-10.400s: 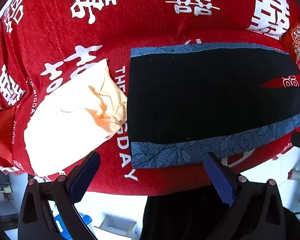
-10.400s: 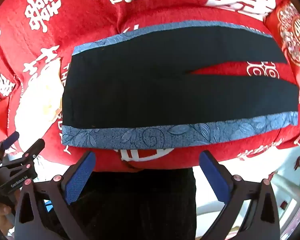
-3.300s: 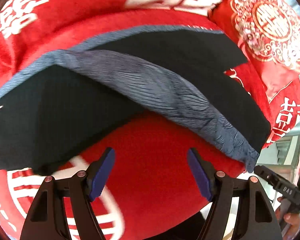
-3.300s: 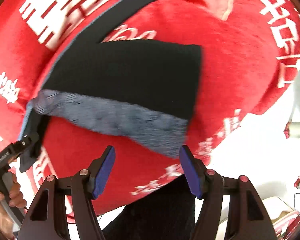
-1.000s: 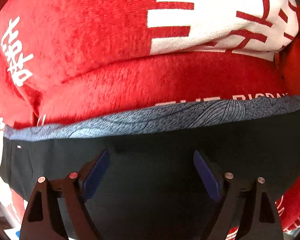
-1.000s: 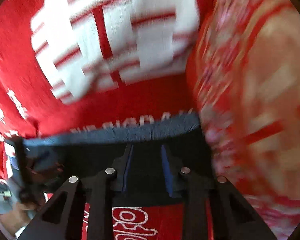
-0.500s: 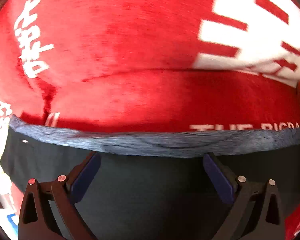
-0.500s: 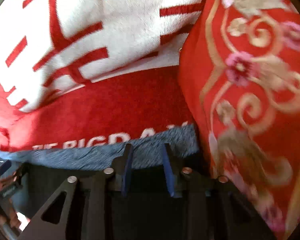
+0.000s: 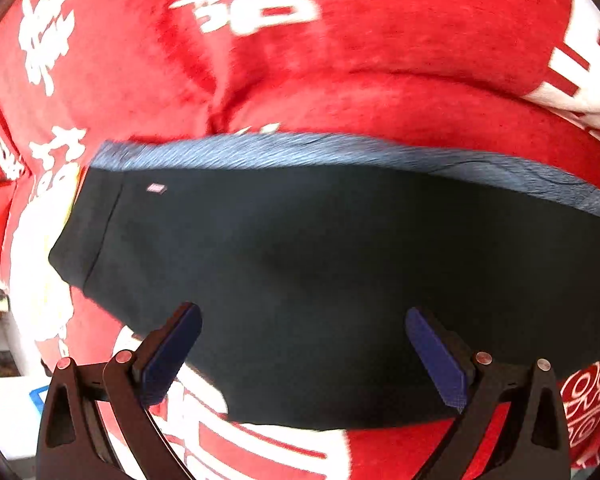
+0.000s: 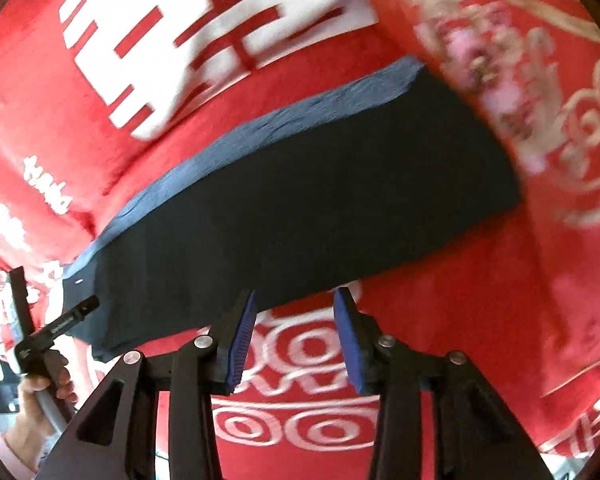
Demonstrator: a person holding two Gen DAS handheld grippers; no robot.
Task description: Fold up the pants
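Note:
The black pants [image 9: 320, 272] with a blue patterned side stripe [image 9: 300, 152] lie folded lengthwise, one leg over the other, on the red blanket [image 9: 340, 60]. My left gripper [image 9: 304, 356] is open and empty, hovering over the near edge of the pants by the waist end. In the right wrist view the pants [image 10: 300, 208] run diagonally, hem end at the upper right. My right gripper [image 10: 294, 338] is open and empty, just off the near edge of the pants. The left gripper [image 10: 40, 340] shows at far left in a hand.
The red blanket [image 10: 440, 340] with white characters covers the bed. A red embroidered pillow [image 10: 520, 80] lies against the hem end. A pale cloth [image 9: 40, 260] lies left of the waistband. The bed edge and floor [image 9: 4, 380] are at lower left.
Both grippers have pulled back from the far blue edge toward the near side. The right gripper has opened and let go of the pants. The pants now lie flat.

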